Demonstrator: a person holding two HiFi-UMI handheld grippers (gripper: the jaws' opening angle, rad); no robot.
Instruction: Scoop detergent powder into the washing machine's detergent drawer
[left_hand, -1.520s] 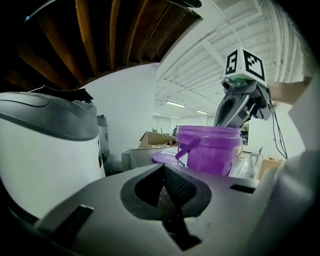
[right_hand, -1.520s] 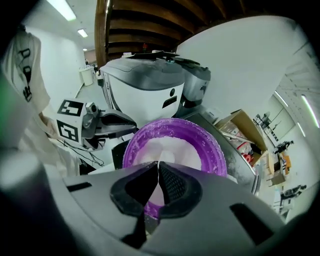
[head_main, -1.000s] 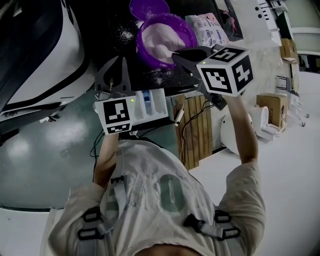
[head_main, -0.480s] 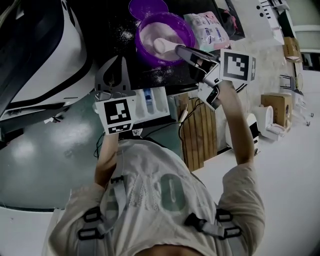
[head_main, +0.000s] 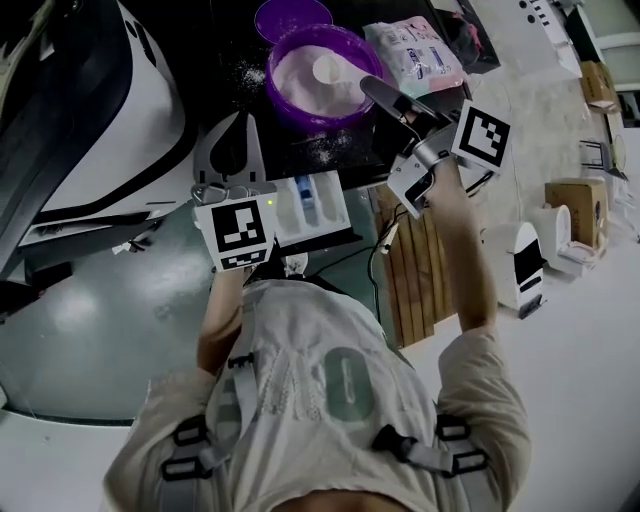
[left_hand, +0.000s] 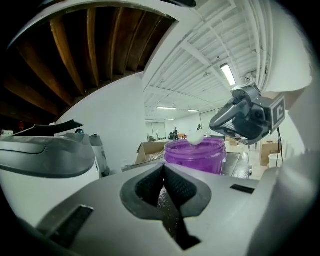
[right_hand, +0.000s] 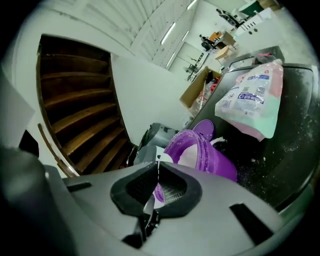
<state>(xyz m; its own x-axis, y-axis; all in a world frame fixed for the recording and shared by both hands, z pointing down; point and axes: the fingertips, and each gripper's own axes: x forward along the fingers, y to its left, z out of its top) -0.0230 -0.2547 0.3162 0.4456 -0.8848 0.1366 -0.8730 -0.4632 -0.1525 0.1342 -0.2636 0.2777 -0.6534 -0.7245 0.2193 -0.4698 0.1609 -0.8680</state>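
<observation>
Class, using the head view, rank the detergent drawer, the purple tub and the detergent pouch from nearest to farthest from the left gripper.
1. Detergent drawer: immediately right of the left gripper.
2. Purple tub: ahead and to the right, on the dark machine top.
3. Detergent pouch: farthest right, beyond the tub.

The person wears a light, short-sleeved T-shirt (head_main: 300, 330) with large pale green figures printed on it. Over it lie grey harness straps (head_main: 236, 395) with dark buckles (head_main: 180, 432). The left tongs (head_main: 240, 125) are grey with dark ribbed pads (left_hand: 150, 187) and bear a white cube (head_main: 240, 232) with black square markers. The right tongs (head_main: 385, 97) bear a similar cube (head_main: 483, 135).
</observation>
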